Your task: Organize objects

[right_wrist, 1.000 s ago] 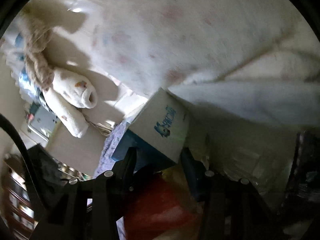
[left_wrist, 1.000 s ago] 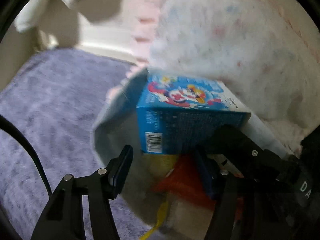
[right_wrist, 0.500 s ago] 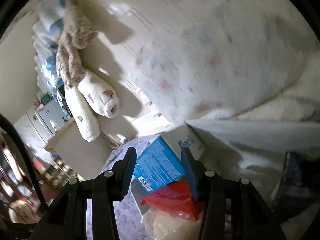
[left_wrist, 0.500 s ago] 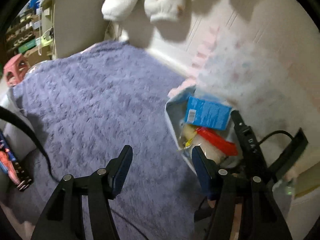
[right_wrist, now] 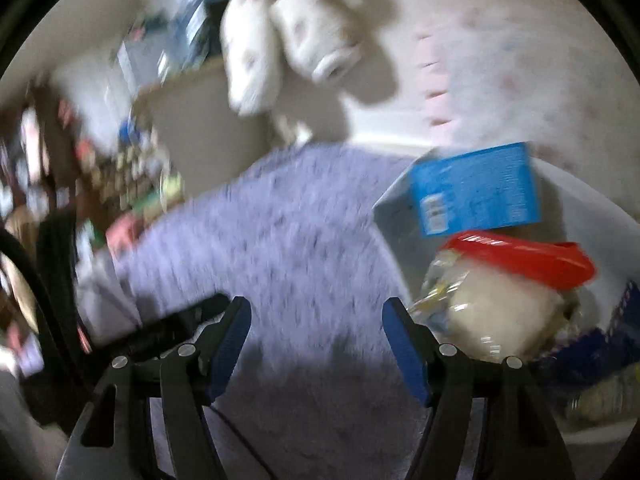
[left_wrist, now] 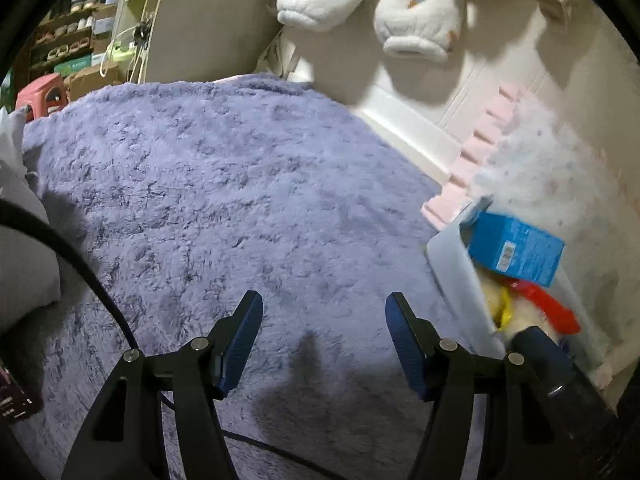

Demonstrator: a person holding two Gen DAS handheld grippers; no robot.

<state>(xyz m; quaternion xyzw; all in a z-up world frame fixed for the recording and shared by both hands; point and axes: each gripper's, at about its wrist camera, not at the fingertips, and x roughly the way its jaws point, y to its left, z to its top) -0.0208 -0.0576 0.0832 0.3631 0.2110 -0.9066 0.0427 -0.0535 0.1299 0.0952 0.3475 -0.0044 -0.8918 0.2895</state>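
The left gripper point(left_wrist: 323, 312) hangs over the fluffy lavender blanket point(left_wrist: 224, 200) with its blue-padded jaws moderately wide and nothing between them. The right gripper point(right_wrist: 316, 320) is likewise over the blanket; its jaws are opening and hold nothing.

At the right edge of the blanket stands a pale grey open-topped storage bin point(left_wrist: 456, 264), set against a white speckled fleece cover point(left_wrist: 560, 176). The bin holds the task's things:
- a blue rectangular cardboard box point(left_wrist: 516, 246) with a barcode label, lying tilted on top at the far end of the bin;
- a clear plastic bag with a red top and pale contents point(right_wrist: 508, 292), just below the box and touching it.

Two white plush sleeves point(left_wrist: 368, 0) hang above the far edge of the blanket. The right wrist view is motion-blurred; fine detail cannot be read.
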